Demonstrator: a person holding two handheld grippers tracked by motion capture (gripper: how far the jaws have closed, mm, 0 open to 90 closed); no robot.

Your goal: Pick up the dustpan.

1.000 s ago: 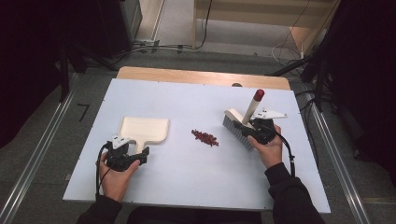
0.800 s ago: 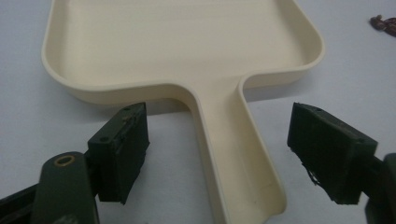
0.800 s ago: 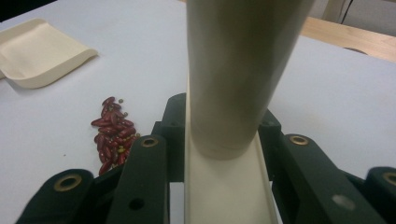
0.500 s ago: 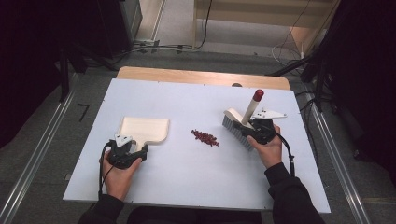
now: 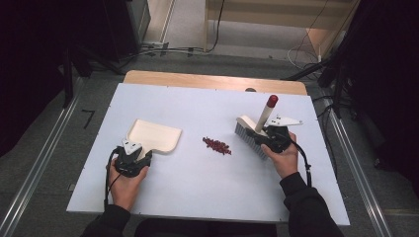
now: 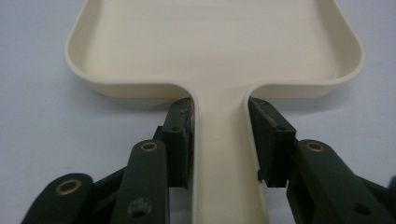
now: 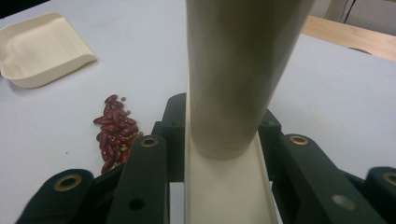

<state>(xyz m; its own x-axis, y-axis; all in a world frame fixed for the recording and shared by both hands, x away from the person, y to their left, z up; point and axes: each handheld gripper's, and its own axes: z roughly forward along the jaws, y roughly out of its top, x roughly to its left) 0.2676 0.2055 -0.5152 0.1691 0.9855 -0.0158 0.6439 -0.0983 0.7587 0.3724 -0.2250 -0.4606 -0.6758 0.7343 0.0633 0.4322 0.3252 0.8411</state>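
A cream dustpan [image 5: 153,136] lies flat on the white table, its handle pointing toward the person. My left gripper [image 5: 132,157] has just been closing on that handle. In the left gripper view both pads [image 6: 180,135] press the dustpan's handle [image 6: 219,154] just behind the pan [image 6: 215,46]. My right gripper [image 5: 272,138] is shut on a cream brush [image 5: 249,132], which stands bristles down with its red-tipped handle [image 5: 267,111] slanting up. A small pile of red beans [image 5: 216,145] lies between dustpan and brush. In the right gripper view the beans [image 7: 114,135] are left of the brush handle [image 7: 243,70].
The white table [image 5: 197,197] has a wooden strip [image 5: 212,81] along its far edge. Metal rails [image 5: 44,163] run along the floor on both sides. Cables and dark equipment stand beyond the far edge.
The left gripper's jaws have drawn in around the dustpan handle. Both hands, the brush, the dustpan and the beans stay where they were.
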